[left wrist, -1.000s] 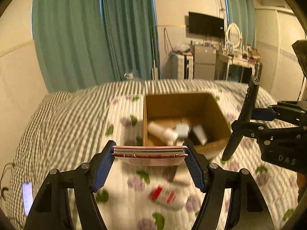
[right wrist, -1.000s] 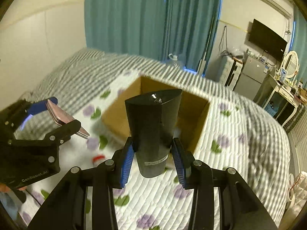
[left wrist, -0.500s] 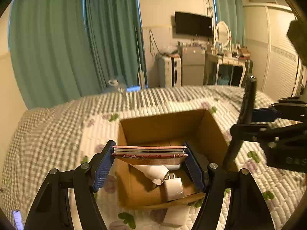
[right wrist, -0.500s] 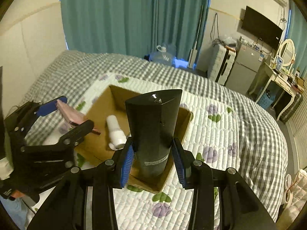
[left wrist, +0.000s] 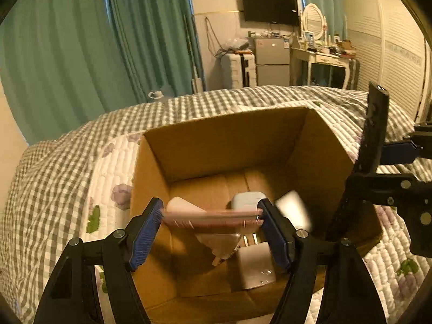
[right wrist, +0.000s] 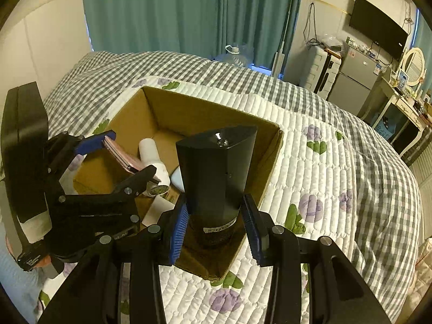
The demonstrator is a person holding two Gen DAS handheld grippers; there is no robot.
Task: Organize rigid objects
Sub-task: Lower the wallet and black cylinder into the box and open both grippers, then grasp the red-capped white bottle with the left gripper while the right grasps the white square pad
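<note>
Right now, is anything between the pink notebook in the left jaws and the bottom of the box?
Yes. A white bottle and a white charger lie on the box floor right beneath the pink notebook.

Teal curtains [left wrist: 113,43], a wall television [left wrist: 270,7] and small fridge [left wrist: 272,62] beyond.

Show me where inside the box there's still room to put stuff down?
Bare floor shows along the far wall of the brown cardboard box, behind the white cylindrical bottle, and in its near left corner. The middle and right are crowded: the bottle, a white rounded case and a white plug adapter. The left claw hovers there too, holding a flat pink case.
</note>
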